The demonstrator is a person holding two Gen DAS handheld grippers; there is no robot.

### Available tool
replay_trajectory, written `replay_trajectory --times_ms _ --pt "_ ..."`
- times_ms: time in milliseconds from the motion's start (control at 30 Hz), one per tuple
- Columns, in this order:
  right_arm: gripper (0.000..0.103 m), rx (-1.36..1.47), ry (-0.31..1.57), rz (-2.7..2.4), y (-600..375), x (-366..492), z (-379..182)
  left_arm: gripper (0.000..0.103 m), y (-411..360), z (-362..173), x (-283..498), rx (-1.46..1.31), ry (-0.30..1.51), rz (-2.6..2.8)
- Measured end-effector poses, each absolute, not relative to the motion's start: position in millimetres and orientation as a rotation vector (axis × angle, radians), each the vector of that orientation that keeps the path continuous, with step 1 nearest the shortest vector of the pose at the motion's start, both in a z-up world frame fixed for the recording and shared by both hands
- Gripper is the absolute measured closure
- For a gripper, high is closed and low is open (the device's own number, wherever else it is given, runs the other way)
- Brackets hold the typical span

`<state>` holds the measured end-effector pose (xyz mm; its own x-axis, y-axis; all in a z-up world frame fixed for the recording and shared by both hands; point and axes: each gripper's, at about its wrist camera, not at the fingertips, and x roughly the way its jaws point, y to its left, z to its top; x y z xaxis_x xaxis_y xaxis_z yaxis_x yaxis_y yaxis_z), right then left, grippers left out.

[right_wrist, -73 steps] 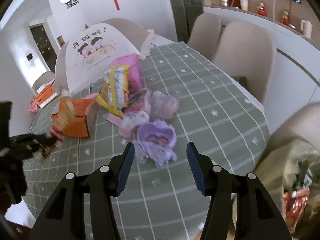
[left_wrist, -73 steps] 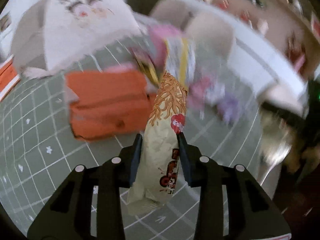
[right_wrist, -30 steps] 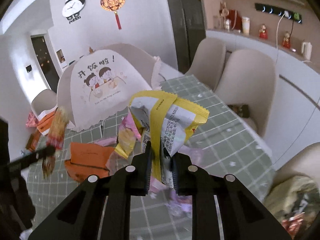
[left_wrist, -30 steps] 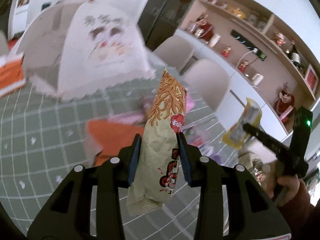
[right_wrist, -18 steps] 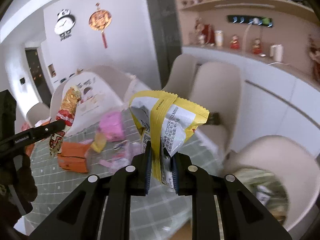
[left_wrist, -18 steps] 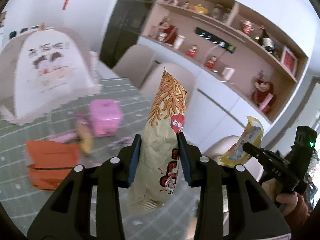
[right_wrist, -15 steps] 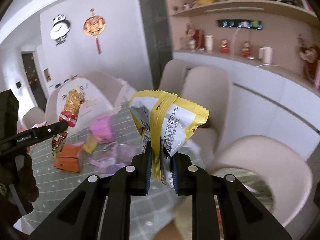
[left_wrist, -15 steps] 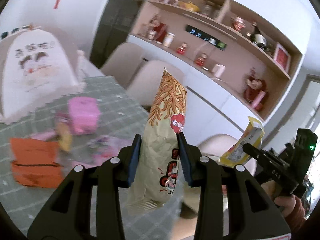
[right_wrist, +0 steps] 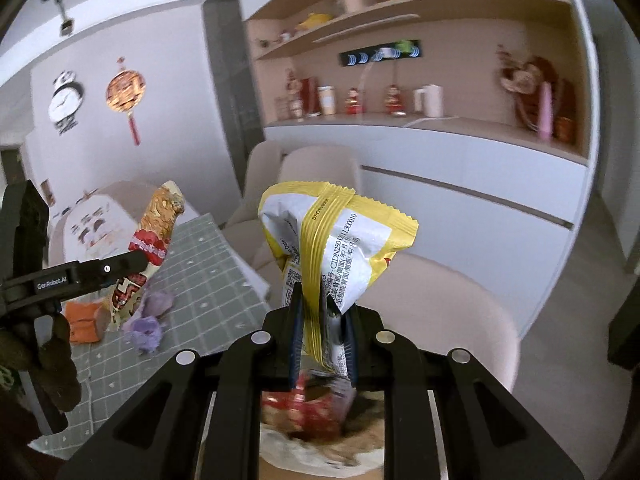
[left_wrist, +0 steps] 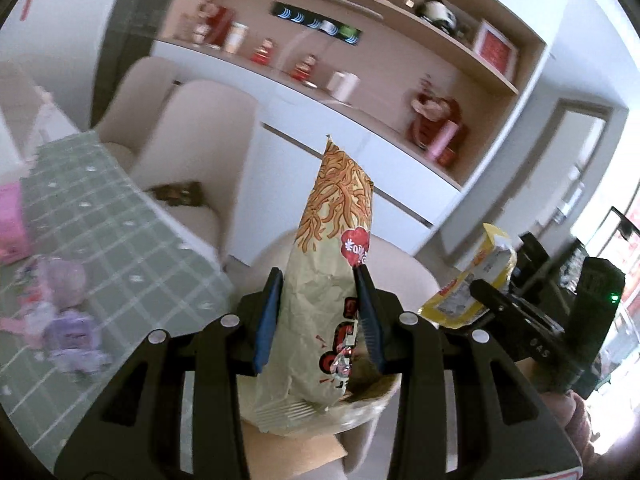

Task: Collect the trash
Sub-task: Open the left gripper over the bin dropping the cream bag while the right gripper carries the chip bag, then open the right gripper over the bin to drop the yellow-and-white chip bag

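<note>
The left gripper (left_wrist: 320, 312) had its jaws clamped on a tall noodle-snack packet (left_wrist: 332, 248), which stood upright between them. The right gripper (right_wrist: 322, 332) had its jaws pinched nearly together on a yellow-and-white wrapper (right_wrist: 332, 236), crumpled above them. Both pieces of trash had left the tabletop (left_wrist: 100, 216), where they lay a couple of seconds before; the grippers had swung away from it, and the right one, empty then, now carried its wrapper. Just below and ahead of each pair of jaws sat a trash bin (right_wrist: 320, 436), partly hidden by the fingers, with red wrappers already inside. That suggested the carrying step was almost over and release into the bin was likely next. In the left view the right gripper hung close on the right, so the two packets probably needed dropping without bumping together. Behind the bin stood a beige chair (right_wrist: 448, 304). Left of the jaws, the tabletop edge was near, with purple wrappers (right_wrist: 150, 326) and an orange carton (right_wrist: 82, 322) waiting.
</note>
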<state>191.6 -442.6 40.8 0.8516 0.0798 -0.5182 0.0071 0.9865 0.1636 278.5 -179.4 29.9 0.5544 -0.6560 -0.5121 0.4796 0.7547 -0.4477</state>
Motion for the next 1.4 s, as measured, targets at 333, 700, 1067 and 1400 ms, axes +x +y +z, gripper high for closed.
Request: replay_trajectory --times_ms 333,700,1067,1400 --pt "0.085 0.220 0.581 -0.043 -497.4 176.8 14.8 0.069 -250.0 -4.6 295.4 -0.287 0.778 -0.793" --pt "0.085 0.223 0.595 -0.048 -522.0 179.9 5.3 0.068 -296.7 -55.7 322.2 -0.355 0.849 -0.804" --pt "0.085 0.270 0.640 -0.033 -530.6 198.8 -16.1 0.077 -330.9 -135.5 311.9 -0.070 1.129 -0.685" --pt "0.085 0.283 0.664 0.000 -530.4 216.1 -28.6 0.063 -338.2 -140.6 308.3 -0.069 1.162 -0.722"
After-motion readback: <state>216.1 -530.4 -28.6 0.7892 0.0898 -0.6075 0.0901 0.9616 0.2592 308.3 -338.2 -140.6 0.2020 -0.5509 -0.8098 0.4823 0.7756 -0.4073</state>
